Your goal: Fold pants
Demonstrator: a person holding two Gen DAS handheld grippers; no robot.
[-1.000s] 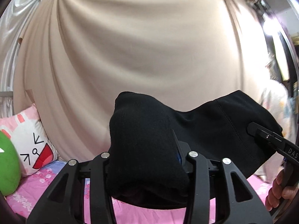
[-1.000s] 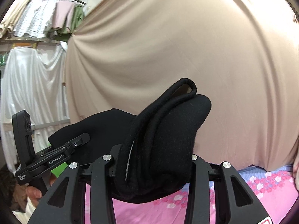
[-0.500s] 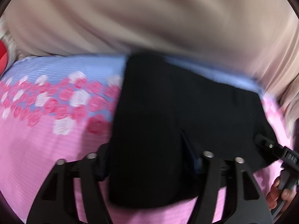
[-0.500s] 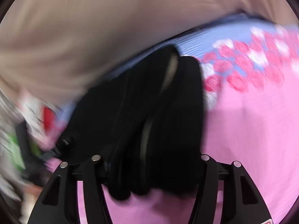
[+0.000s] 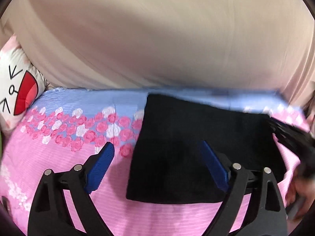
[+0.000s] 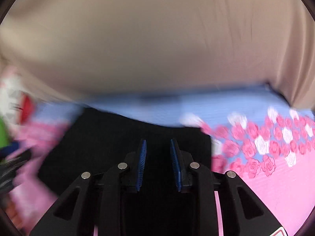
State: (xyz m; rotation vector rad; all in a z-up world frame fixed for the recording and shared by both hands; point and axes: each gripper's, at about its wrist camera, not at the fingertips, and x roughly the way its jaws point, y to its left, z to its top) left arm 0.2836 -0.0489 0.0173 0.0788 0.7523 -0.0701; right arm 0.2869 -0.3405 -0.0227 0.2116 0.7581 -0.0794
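The black pants (image 5: 196, 143) lie folded flat in a compact rectangle on the pink flowered bedsheet (image 5: 59, 157). My left gripper (image 5: 157, 153) is wide open and empty just above the pants' left part, its blue pads (image 5: 102, 165) spread apart. In the right wrist view the pants (image 6: 102, 137) lie under my right gripper (image 6: 158, 153), which is open with a narrow gap between its blue pads (image 6: 142, 163) and holds nothing. The right gripper shows blurred at the right edge of the left wrist view (image 5: 291, 139).
A beige curtain (image 5: 157, 39) hangs right behind the bed's far edge. A white cartoon-face pillow (image 5: 15, 86) lies at the far left. The sheet's blue band with roses (image 6: 265, 143) runs along the far side.
Both grippers carried the folded pants down from in front of the curtain onto the bed, then opened and let go. The pants now lie flat on the sheet.
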